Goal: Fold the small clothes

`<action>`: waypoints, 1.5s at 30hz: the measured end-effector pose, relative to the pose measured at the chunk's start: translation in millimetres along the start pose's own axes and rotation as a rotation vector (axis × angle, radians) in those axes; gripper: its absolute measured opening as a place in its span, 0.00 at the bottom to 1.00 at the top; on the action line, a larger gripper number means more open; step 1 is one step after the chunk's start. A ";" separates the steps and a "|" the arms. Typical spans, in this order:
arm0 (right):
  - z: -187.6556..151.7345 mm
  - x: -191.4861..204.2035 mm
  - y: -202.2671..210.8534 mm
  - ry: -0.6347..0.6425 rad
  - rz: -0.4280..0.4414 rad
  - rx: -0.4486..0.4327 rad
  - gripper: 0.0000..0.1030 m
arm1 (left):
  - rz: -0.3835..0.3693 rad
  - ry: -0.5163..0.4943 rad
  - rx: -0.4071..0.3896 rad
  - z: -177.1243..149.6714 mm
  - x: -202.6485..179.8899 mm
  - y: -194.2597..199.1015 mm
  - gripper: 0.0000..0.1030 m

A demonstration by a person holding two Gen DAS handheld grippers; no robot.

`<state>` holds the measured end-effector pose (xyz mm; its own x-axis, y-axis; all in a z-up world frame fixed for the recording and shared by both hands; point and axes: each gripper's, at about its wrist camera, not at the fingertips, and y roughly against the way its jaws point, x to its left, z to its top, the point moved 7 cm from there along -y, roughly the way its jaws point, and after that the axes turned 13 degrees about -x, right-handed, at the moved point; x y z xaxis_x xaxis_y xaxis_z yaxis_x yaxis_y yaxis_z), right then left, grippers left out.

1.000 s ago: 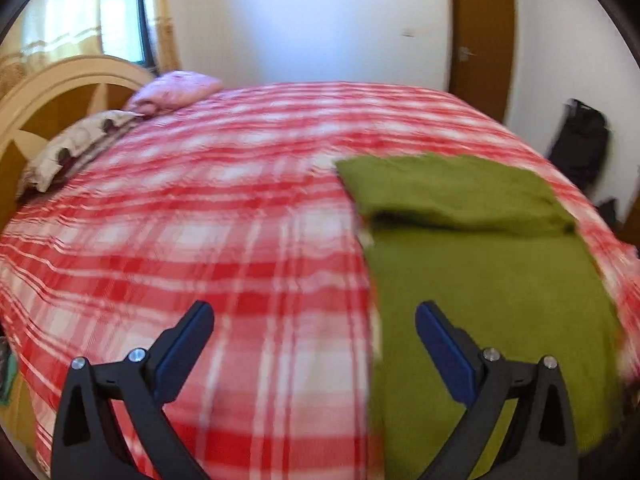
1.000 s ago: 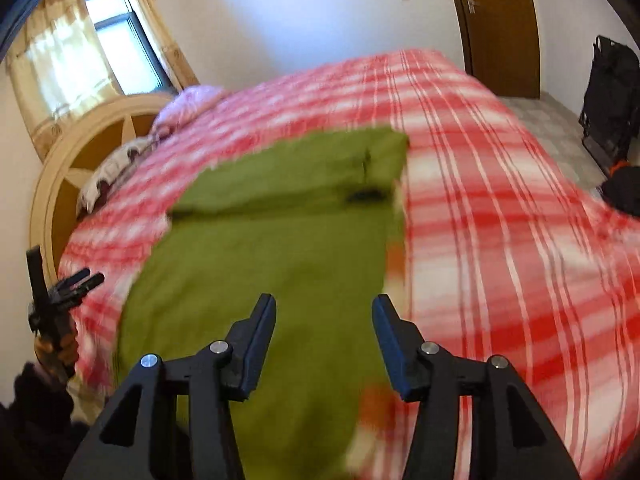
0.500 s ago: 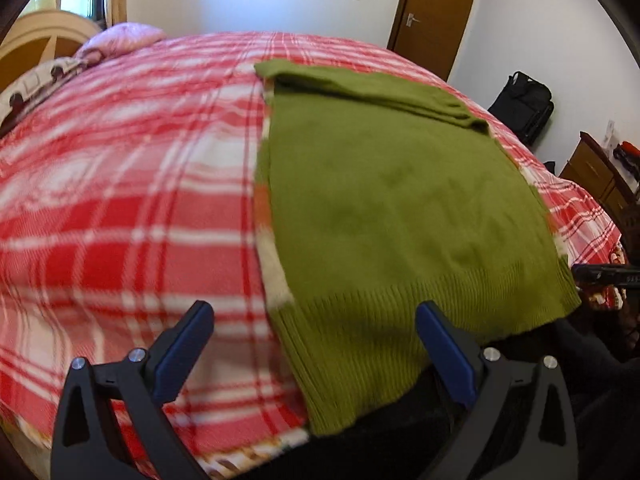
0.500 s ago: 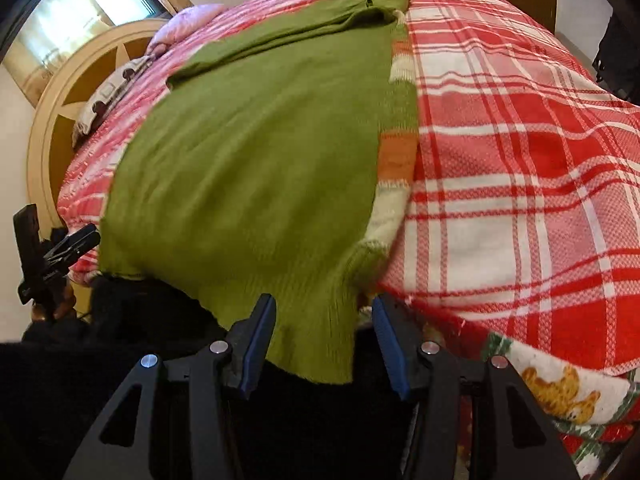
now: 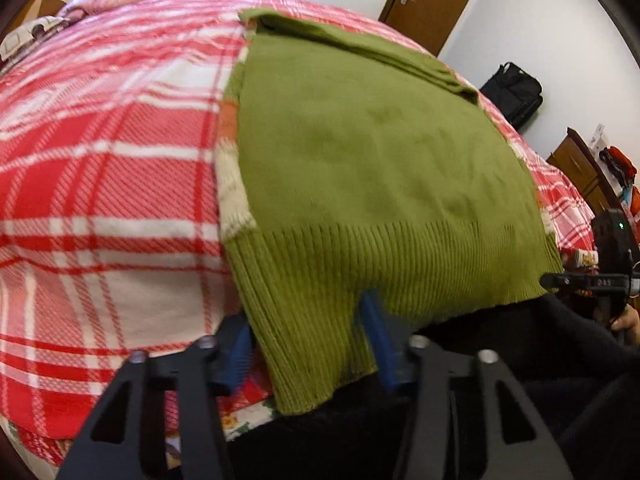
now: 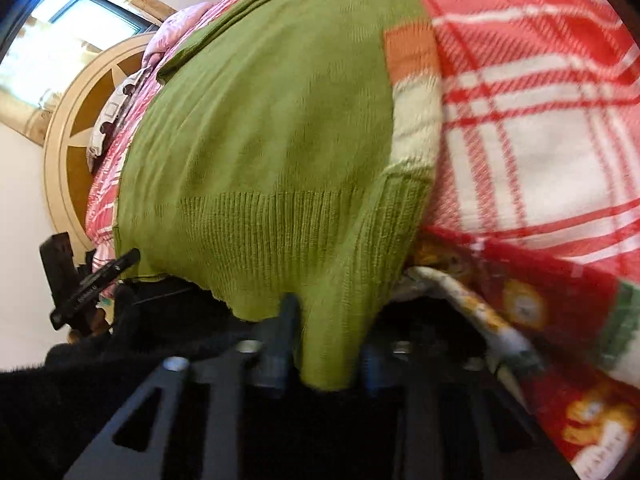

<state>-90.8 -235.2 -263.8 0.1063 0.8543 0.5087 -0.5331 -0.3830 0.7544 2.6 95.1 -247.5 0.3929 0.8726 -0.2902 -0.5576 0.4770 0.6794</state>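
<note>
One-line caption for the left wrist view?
Left gripper closing on the green sweater's ribbed hem at the edge of the plaid bed.

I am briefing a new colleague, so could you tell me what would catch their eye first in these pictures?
A green sweater lies spread on a red and white checked blanket, its ribbed hem hanging over the bed's near edge. The left hand-held gripper and the right hand-held gripper each have a hem corner between their jaws, which have just been closing.
</note>
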 end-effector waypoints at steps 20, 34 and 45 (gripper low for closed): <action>140.8 79.8 63.0 -0.048 0.325 -0.285 0.07 | -0.101 0.119 -0.138 102.8 -15.8 33.2 0.07; 226.2 15.9 -31.5 -0.223 0.196 -0.283 0.10 | 0.152 0.074 -0.062 182.3 30.6 -74.4 0.15; 251.1 31.9 37.1 -0.192 0.285 -0.456 0.70 | 0.241 -0.017 -0.258 225.2 68.6 -10.2 0.87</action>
<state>103.5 -310.4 -115.4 0.0337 0.6440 0.7643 -0.8668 -0.3619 0.3431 200.0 126.4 -122.6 0.2390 0.9623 -0.1296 -0.8012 0.2708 0.5336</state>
